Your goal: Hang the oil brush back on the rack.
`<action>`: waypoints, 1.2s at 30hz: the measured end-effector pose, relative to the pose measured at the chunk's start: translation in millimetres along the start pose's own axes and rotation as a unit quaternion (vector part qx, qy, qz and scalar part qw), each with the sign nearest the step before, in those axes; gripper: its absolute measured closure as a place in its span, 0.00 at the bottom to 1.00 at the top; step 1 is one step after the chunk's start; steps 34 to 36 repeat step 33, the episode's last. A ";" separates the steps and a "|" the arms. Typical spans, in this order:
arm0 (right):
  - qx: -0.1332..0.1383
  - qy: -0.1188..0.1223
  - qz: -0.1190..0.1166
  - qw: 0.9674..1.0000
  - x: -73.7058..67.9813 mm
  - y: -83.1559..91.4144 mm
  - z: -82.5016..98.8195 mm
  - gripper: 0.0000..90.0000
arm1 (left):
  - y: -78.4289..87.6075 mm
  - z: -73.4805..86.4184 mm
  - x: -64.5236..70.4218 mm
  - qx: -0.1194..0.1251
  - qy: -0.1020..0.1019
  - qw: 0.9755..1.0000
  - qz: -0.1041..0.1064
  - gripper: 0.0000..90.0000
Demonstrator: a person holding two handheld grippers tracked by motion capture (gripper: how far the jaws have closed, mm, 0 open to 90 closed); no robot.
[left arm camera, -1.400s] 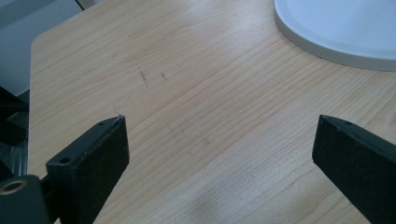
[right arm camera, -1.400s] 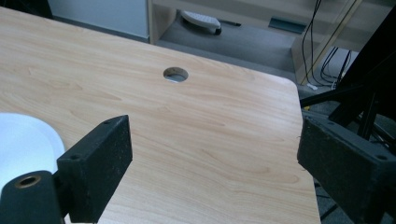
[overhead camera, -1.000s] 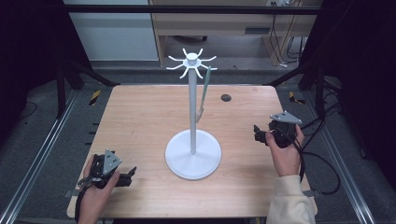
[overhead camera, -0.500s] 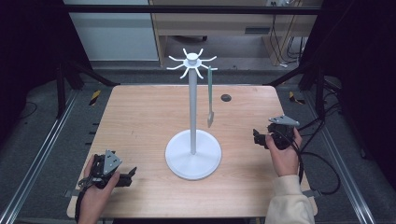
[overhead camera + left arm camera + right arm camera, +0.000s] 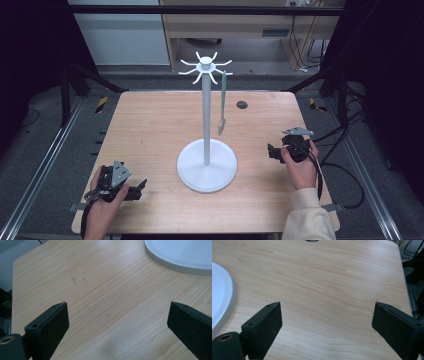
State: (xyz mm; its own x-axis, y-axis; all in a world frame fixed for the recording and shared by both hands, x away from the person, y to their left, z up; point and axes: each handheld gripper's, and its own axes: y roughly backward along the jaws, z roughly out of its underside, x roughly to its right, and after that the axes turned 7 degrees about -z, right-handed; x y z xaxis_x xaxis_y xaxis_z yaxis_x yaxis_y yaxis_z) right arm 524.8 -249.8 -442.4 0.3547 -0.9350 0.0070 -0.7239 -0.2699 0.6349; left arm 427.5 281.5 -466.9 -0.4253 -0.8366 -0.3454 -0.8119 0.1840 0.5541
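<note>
A white stand point(image 5: 206, 122) with a round base point(image 5: 206, 168) and several hooks at its top rises from the middle of the wooden table point(image 5: 150, 125). A grey-green utensil point(image 5: 222, 102) hangs from one right-hand hook and dangles beside the pole. My left gripper point(image 5: 140, 187) rests at the table's front left, open, with bare wood between its jaws point(image 5: 117, 320). The base's rim point(image 5: 180, 257) lies beyond it. My right gripper point(image 5: 271, 151) sits right of the base, open and holding nothing point(image 5: 327, 320); the base's edge point(image 5: 222, 300) is at its left.
A small dark grommet hole point(image 5: 242, 105) is set into the table's far right part. Metal rails run along both sides of the table. Cables trail off the right edge. A cabinet and desk stand behind the table.
The hanging utensil has swung slightly on its hook. My right gripper has drawn a little toward the front of the table. The left gripper has stayed put.
</note>
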 end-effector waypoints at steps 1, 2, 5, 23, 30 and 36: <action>-0.002 -0.003 -0.004 1.000 -0.7 -1.8 1.1 0.11 | 0.0 0.0 0.0 0.000 0.000 1.000 0.000 0.04; -0.004 -0.003 -0.010 1.000 -1.2 -3.4 1.8 0.11 | 0.2 -0.1 -0.2 -0.002 -0.003 1.000 0.000 0.04; -0.014 -0.003 -0.023 1.000 -3.0 -10.5 6.7 0.11 | 0.1 -0.2 0.2 -0.002 -0.003 1.000 0.000 0.04; 0.013 0.004 -0.106 0.994 -17.4 -33.0 21.9 0.11 | -0.5 -0.2 1.0 -0.003 -0.005 1.000 0.001 0.04; 0.021 0.012 -0.125 0.992 -20.3 -37.1 24.1 0.11 | -0.8 -0.1 1.2 -0.004 -0.007 1.000 0.002 0.04; 0.015 0.013 -0.125 0.992 -21.1 -38.1 24.1 0.11 | -1.0 -0.2 1.5 -0.004 -0.008 1.000 0.002 0.04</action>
